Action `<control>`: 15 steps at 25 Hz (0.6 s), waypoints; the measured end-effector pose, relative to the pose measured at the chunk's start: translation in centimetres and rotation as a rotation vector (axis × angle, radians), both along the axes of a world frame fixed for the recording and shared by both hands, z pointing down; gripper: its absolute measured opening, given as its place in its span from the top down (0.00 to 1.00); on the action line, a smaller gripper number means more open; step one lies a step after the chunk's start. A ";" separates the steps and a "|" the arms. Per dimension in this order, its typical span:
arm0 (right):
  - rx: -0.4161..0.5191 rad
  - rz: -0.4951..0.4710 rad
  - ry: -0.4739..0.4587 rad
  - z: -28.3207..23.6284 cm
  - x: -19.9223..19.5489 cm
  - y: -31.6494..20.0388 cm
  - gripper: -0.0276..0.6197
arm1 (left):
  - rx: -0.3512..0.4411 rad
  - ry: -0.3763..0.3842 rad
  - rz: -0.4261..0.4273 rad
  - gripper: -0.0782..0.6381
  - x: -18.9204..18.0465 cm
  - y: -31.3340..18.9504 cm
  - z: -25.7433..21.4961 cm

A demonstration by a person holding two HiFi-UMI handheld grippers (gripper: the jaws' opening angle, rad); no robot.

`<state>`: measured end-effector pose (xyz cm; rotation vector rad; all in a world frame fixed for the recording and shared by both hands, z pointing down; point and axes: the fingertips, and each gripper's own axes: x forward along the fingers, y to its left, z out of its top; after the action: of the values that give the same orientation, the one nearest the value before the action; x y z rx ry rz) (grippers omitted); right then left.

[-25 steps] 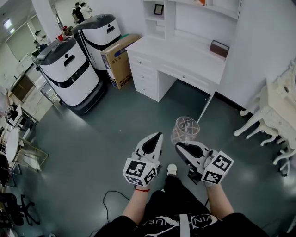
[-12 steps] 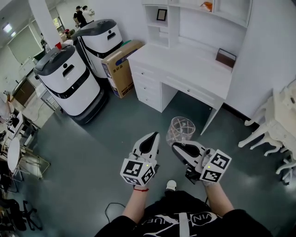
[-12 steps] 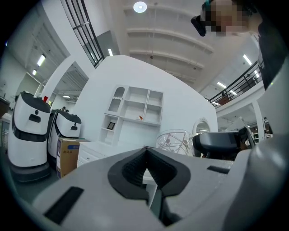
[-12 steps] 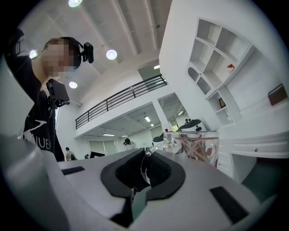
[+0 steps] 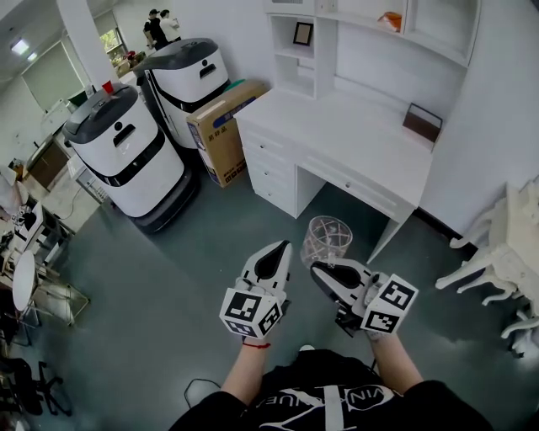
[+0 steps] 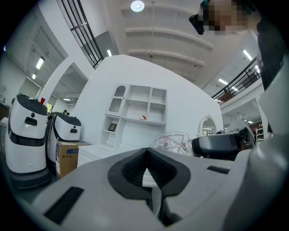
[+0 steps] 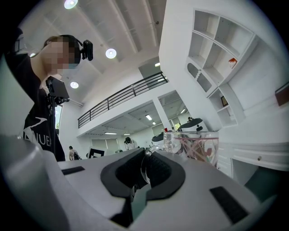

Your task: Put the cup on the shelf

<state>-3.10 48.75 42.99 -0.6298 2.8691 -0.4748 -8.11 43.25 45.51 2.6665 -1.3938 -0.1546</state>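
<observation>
A clear glass cup (image 5: 327, 240) with a red pattern is held upright by its handle in my right gripper (image 5: 323, 271), over the grey floor in front of the white desk (image 5: 354, 126). In the right gripper view the pads are shut on the cup's thin clear handle, with the cup (image 7: 196, 146) just beyond the right gripper (image 7: 143, 169). My left gripper (image 5: 269, 263) hovers beside it, shut and empty (image 6: 146, 169); the cup (image 6: 174, 143) shows to its right. The white shelf unit (image 5: 337, 34) stands on the desk's back, also seen in both gripper views (image 6: 137, 115) (image 7: 216, 58).
Two white-and-black service robots (image 5: 126, 143) (image 5: 181, 71) and a cardboard box (image 5: 223, 126) stand left of the desk. A brown box (image 5: 421, 122) lies on the desktop; a picture frame (image 5: 302, 34) and an orange item (image 5: 389, 18) sit on shelves. White ornate furniture (image 5: 514, 252) is at right.
Both grippers and the cup have come nearer the desk and shelf unit, which now sit lower in the head view. The right gripper's hold on the cup is unchanged.
</observation>
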 end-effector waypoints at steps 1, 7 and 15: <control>0.003 -0.002 0.000 0.1 0.0 -0.3 0.94 | 0.003 0.001 -0.002 0.89 0.1 -0.3 0.1; -0.004 0.001 0.005 0.7 1.4 -2.1 0.94 | -0.006 0.003 0.001 0.89 1.6 -2.1 0.5; -0.021 0.022 -0.014 1.6 1.4 -2.5 0.94 | -0.034 -0.007 0.003 0.89 1.4 -1.9 1.8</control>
<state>-1.73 46.23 44.63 -0.6587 2.8444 -0.5050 -6.69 41.34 47.35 2.6445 -1.3813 -0.1201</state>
